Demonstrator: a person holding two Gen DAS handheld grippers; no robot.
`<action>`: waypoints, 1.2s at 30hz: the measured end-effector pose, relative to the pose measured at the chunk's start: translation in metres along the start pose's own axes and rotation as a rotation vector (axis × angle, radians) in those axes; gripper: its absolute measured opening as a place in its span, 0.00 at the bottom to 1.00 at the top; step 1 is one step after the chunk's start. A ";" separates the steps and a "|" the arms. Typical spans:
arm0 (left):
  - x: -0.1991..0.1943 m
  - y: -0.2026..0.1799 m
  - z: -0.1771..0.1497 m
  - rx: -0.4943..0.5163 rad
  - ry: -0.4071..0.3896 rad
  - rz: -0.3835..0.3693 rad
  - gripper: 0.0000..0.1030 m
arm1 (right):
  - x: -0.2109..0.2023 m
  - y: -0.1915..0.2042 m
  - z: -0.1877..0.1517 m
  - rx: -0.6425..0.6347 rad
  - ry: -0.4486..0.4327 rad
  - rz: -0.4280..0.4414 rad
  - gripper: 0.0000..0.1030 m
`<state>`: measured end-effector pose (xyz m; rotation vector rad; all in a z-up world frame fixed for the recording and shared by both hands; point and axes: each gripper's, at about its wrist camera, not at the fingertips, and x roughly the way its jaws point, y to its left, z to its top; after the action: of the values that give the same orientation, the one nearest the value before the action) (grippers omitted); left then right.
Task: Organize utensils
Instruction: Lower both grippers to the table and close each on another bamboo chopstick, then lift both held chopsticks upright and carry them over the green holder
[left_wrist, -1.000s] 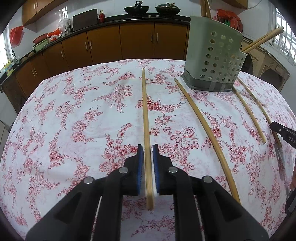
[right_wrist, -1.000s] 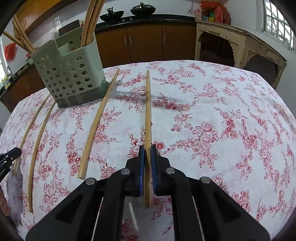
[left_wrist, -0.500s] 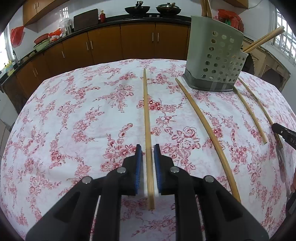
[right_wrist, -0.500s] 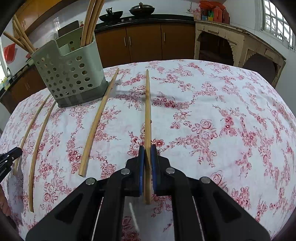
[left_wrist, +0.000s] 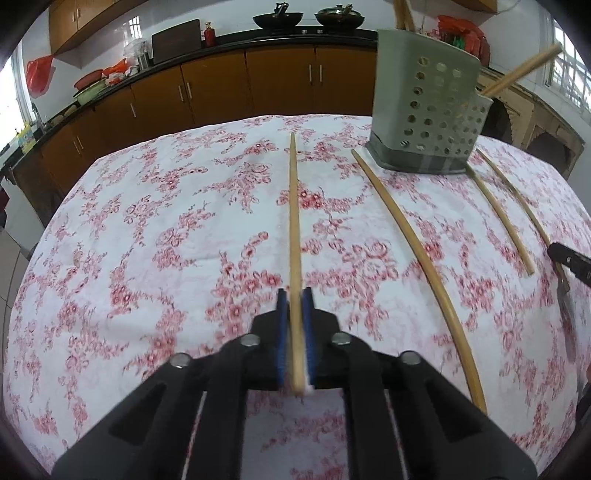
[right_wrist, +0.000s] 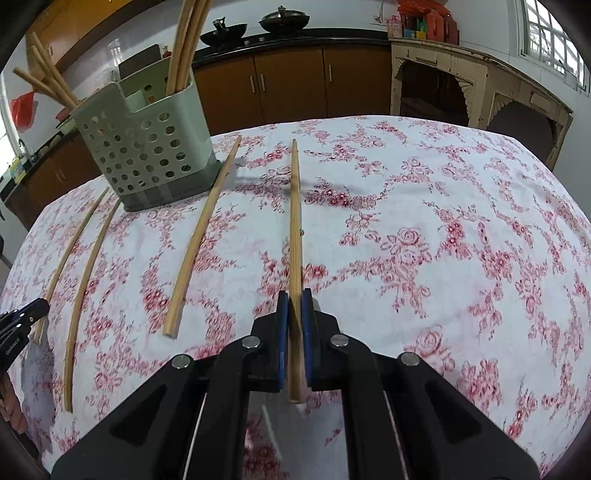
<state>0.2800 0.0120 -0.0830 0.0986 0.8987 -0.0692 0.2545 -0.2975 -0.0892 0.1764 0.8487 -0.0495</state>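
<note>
My left gripper (left_wrist: 295, 295) is shut on a long bamboo chopstick (left_wrist: 293, 221) near its near end; the far tip hangs just above the floral cloth. My right gripper (right_wrist: 294, 297) is shut on another bamboo chopstick (right_wrist: 295, 221), lifted slightly off the cloth. A grey-green perforated utensil holder (left_wrist: 424, 118) stands at the back of the table with several chopsticks in it; it also shows in the right wrist view (right_wrist: 147, 147). Three more chopsticks lie on the cloth (left_wrist: 417, 258), (left_wrist: 498, 214), (left_wrist: 517, 195); in the right wrist view they lie left of my held one (right_wrist: 199, 240), (right_wrist: 85, 280).
The table carries a white cloth with red flowers (left_wrist: 166, 240). Brown kitchen cabinets (left_wrist: 221, 85) run along the back. A pale wooden sideboard (right_wrist: 480, 92) stands at the right. The other gripper's tip shows at each frame's edge (left_wrist: 570, 260), (right_wrist: 18, 325).
My left gripper has closed from a narrow gap onto its chopstick and raised it a little. My right gripper stays shut on its chopstick, which has lifted slightly.
</note>
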 end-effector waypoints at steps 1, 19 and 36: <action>-0.003 -0.001 -0.003 0.010 0.001 0.001 0.08 | -0.005 -0.001 -0.002 0.003 -0.008 0.006 0.08; -0.120 0.013 0.028 0.053 -0.285 -0.030 0.08 | -0.121 -0.012 0.038 -0.007 -0.343 0.025 0.07; -0.165 0.025 0.071 -0.028 -0.436 -0.077 0.07 | -0.153 -0.001 0.061 -0.017 -0.442 0.076 0.07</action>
<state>0.2357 0.0313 0.0917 0.0209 0.4675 -0.1440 0.1988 -0.3131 0.0647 0.1736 0.4015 -0.0087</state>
